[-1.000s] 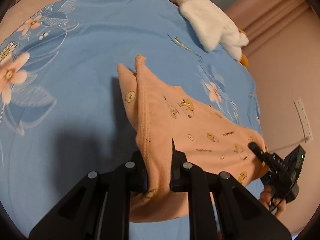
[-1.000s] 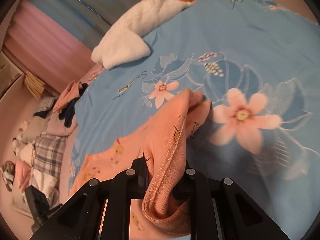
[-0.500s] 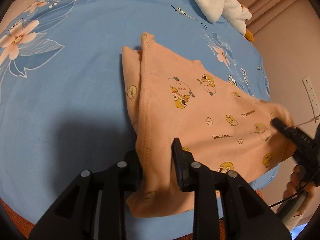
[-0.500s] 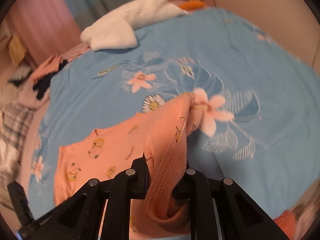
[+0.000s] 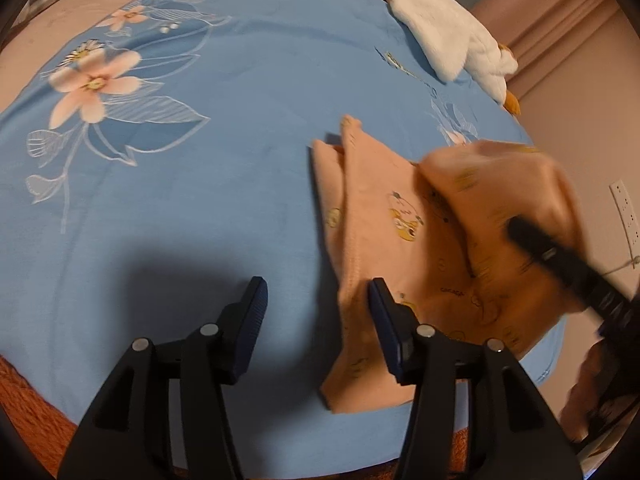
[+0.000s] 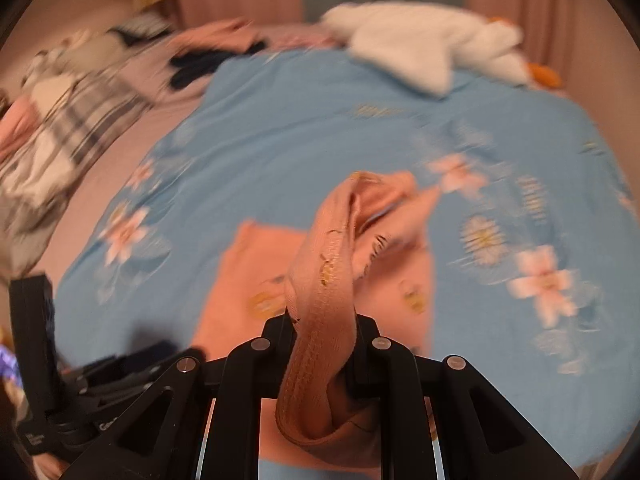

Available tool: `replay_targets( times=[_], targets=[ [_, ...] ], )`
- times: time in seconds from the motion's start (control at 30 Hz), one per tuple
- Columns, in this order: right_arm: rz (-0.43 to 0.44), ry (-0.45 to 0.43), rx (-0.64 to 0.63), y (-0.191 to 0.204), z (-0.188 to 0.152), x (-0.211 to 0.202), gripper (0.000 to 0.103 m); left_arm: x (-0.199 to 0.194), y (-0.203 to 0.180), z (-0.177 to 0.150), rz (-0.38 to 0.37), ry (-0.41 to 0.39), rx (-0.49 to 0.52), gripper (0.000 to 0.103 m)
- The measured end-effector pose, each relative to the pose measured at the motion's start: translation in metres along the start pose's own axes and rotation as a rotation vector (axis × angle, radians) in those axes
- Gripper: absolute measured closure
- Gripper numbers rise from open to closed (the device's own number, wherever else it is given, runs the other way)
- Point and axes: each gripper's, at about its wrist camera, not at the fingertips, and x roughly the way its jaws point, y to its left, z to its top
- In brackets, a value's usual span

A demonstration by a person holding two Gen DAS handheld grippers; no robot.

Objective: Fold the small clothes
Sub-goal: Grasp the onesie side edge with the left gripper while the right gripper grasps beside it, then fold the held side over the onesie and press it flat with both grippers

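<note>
A peach child's garment [image 5: 376, 216] with yellow cartoon prints lies on the blue flowered bedsheet [image 5: 200, 208]. My left gripper [image 5: 316, 312] hovers at its left edge with jaws opening; the hem lies just inside the right finger [image 5: 380, 312] and no pad presses on it. My right gripper [image 6: 322, 328] is shut on the garment's hem [image 6: 324, 280] and holds that side lifted over the flat part [image 6: 248, 280]. In the left wrist view it shows as a blurred dark finger [image 5: 560, 256] under the raised cloth [image 5: 500, 176].
A white plush duck [image 5: 452, 36] lies at the far side of the bed [image 6: 420, 52]. A pile of clothes [image 6: 60, 120] is heaped at the left. A wall socket [image 5: 624, 216] is at the right. The bed's near edge meets an orange cover [image 5: 24, 392].
The left gripper has let go of the garment's edge and spread its jaws. The right gripper has swung its lifted side of the garment across toward the left, over the flat part.
</note>
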Motion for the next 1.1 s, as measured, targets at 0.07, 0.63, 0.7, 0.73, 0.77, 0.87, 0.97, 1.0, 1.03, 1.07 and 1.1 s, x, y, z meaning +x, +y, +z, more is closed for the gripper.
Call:
replay_targets(
  times=[0.07, 0.63, 0.7, 0.73, 0.77, 0.87, 0.97, 1.0, 1.03, 1.07, 1.1],
  targets=[
    [0.023, 0.050, -0.012, 0.011, -0.006, 0.017, 0.084, -0.003, 0.005, 0.000, 0.019, -0.010, -0.007, 0.051],
    [0.265, 0.016, 0.169, -0.027, -0.023, -0.027, 0.049, -0.036, 0.003, 0.004, -0.065, -0.041, 0.020, 0.042],
    [0.212, 0.024, 0.176, -0.034, -0.030, -0.023, 0.049, -0.038, -0.007, 0.006, -0.095, -0.044, 0.045, 0.035],
    [0.200, 0.038, 0.180, -0.035, -0.034, -0.019, 0.049, -0.039, -0.013, 0.006, -0.111, -0.042, 0.060, 0.034],
    [0.196, 0.060, 0.185, -0.035, -0.038, -0.014, 0.049, -0.037, -0.017, 0.007, -0.115, -0.037, 0.072, 0.034],
    [0.219, 0.132, 0.167, -0.029, -0.056, 0.001, 0.049, -0.033, -0.024, 0.006, -0.097, -0.020, 0.099, 0.034],
    [0.240, 0.183, 0.131, -0.013, -0.071, 0.012, 0.049, -0.026, -0.023, 0.003, -0.072, 0.000, 0.106, 0.034],
    [0.251, 0.200, 0.116, -0.007, -0.075, 0.015, 0.049, -0.025, -0.022, 0.003, -0.067, 0.006, 0.105, 0.034],
    [0.260, 0.213, 0.108, -0.005, -0.076, 0.017, 0.049, -0.022, -0.020, 0.003, -0.062, 0.013, 0.105, 0.034],
    [0.263, 0.230, 0.101, -0.002, -0.078, 0.020, 0.049, -0.020, -0.019, 0.002, -0.054, 0.019, 0.104, 0.034],
    [0.254, 0.239, 0.098, -0.001, -0.079, 0.023, 0.049, -0.019, -0.018, 0.002, -0.048, 0.024, 0.104, 0.034]
  ],
)
